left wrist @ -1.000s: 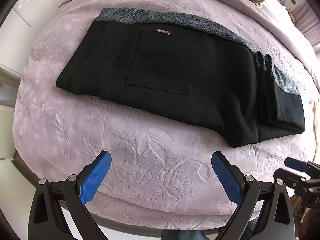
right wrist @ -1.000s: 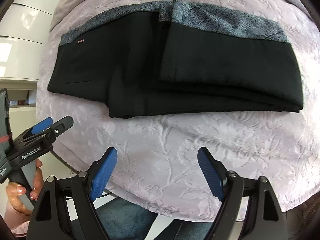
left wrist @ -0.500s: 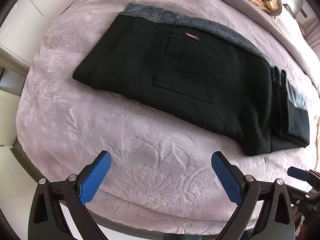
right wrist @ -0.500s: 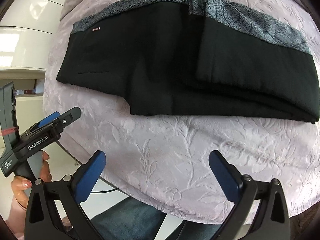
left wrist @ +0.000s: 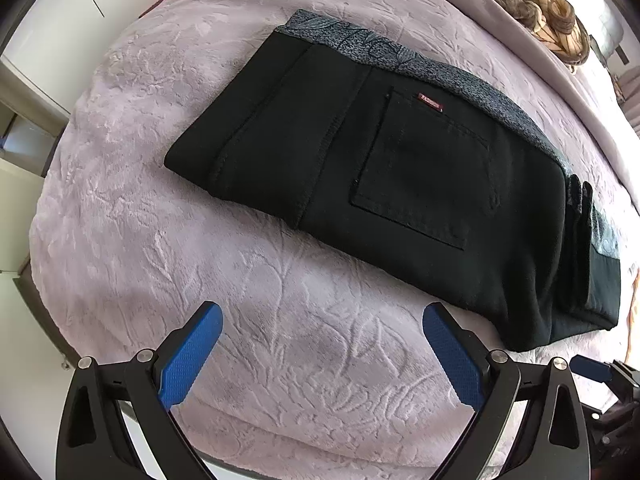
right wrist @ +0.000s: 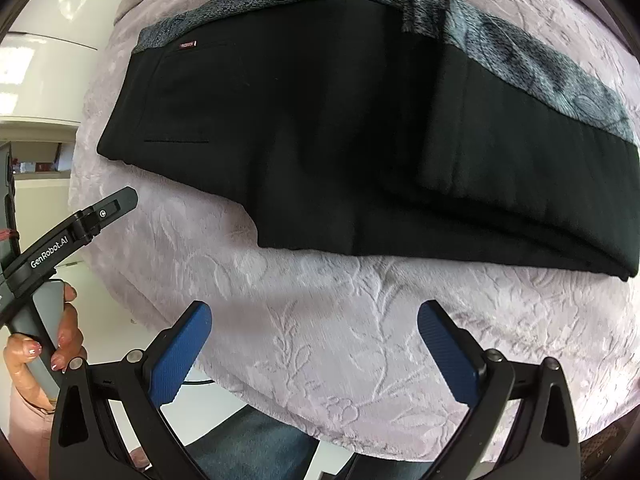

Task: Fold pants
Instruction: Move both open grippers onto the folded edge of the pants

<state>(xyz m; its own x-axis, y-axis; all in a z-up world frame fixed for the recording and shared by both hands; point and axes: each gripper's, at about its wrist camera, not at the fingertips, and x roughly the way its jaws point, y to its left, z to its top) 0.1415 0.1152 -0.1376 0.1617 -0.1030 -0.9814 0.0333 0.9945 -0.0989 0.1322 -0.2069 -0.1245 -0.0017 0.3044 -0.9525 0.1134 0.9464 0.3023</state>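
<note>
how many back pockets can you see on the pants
1. A single patch pocket sits on the black pants, just below the grey waistband, under a small red label. A second one may be hidden inside the fold.

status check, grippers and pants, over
Left gripper open, empty. Right gripper jaws just opened wide, empty. Black pants lie folded on the pink blanket, nothing in the way.

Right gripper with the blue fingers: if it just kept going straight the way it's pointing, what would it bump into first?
Most likely the lilac blanket. The right gripper is open and empty, pointing steeply down at bare blanket. The black pants lie farther ahead, beyond its fingertips, though depth is hard to judge in this fisheye view.
</note>
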